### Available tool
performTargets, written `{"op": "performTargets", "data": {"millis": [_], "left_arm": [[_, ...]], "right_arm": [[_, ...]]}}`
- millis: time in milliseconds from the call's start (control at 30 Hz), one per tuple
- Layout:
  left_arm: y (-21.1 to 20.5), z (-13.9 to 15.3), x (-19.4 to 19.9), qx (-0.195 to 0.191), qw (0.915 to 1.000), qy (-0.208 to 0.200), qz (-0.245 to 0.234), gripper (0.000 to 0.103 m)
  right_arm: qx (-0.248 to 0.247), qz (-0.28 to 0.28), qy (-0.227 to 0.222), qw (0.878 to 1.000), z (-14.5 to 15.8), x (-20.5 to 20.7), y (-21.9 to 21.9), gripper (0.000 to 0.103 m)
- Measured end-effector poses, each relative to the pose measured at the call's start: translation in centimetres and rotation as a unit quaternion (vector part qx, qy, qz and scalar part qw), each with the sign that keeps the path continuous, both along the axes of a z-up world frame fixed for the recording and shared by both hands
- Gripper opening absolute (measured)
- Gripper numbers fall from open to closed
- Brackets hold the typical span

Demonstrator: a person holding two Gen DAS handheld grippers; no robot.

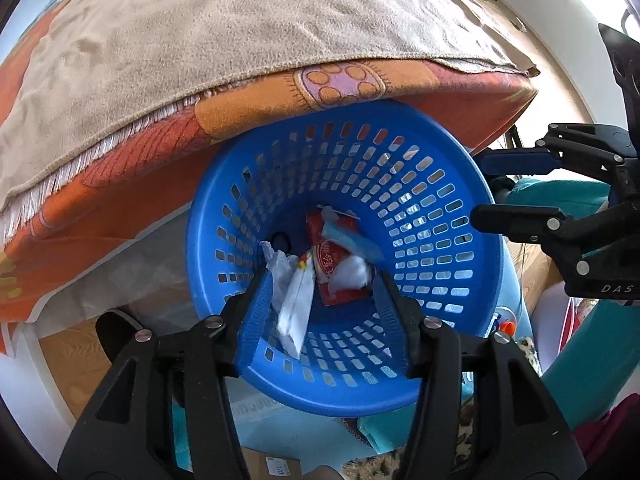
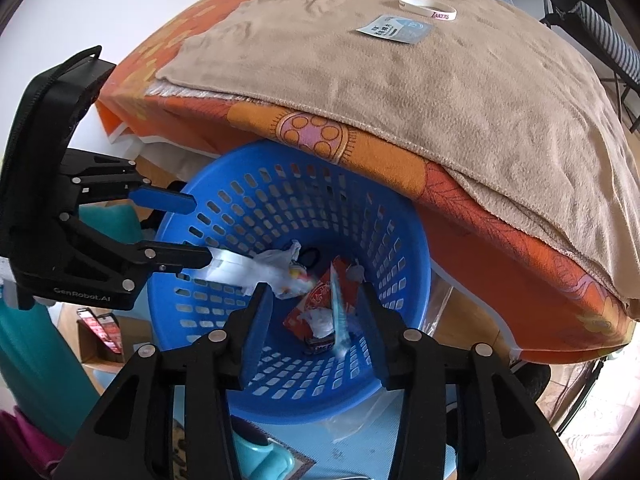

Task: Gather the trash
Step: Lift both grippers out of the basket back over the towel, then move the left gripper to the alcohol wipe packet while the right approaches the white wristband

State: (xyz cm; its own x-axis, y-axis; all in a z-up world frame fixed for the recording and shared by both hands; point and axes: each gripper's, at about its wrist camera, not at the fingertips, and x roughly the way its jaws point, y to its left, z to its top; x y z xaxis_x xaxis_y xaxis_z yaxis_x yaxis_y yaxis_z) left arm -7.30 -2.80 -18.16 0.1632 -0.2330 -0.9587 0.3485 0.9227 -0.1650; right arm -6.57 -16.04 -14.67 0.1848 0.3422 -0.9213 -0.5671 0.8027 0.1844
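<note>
A blue perforated basket [image 1: 440, 208] [image 2: 400, 264] stands below both grippers. In it lie a red packet [image 1: 336, 264] [image 2: 308, 304] and crumpled white wrappers [image 2: 280, 260]. My left gripper [image 1: 322, 276] [image 2: 200, 231] is open over the basket. A long white wrapper [image 1: 296, 308] [image 2: 236, 268] hangs beside its left pad, and the other pad is well clear of it. My right gripper [image 2: 313, 286] [image 1: 480, 188] is open too, with a blurred blue-and-white wrapper [image 2: 338, 316] [image 1: 352, 240] loose between its fingers, touching neither pad.
The basket sits against a bed with an orange patterned cover [image 1: 120, 208] and a tan blanket [image 2: 440, 92]. A blue-grey packet [image 2: 394, 28] and a white wristband [image 2: 428, 8] lie on the blanket. Teal items [image 2: 36, 360] and a cardboard box [image 2: 104, 344] crowd the floor.
</note>
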Motion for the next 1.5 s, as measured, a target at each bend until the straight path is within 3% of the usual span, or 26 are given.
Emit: {"op": "performTargets", "data": {"millis": [433,767,1300,1433,1500], "left_arm": [[-0.2,1.0,0.4,-0.009,0.9999,-0.009,0.001,0.054],[-0.3,3.6,2.7,-0.021,0.9993,-0.028,0.009,0.054],[-2.4,7.4,9.4,-0.029,0.9974,-0.061,0.022,0.054],[-2.8,7.9,11.6,-0.038,0.9965,-0.065,0.037,0.065],[-3.0,8.2,12.8,-0.036,0.9961,-0.068,0.043,0.066]], "right_arm": [[0.002,-0.012,-0.004,1.000,0.4,0.4,-0.5,0.043],[0.021,-0.036,-0.011,0.999,2.2,1.8,-1.4,0.044],[0.046,-0.094,-0.035,0.994,6.9,8.8,-4.8,0.054],[0.055,-0.109,-0.033,0.992,7.9,11.6,-5.6,0.055],[0.057,-0.115,-0.036,0.991,8.3,12.9,-5.8,0.055]]}}
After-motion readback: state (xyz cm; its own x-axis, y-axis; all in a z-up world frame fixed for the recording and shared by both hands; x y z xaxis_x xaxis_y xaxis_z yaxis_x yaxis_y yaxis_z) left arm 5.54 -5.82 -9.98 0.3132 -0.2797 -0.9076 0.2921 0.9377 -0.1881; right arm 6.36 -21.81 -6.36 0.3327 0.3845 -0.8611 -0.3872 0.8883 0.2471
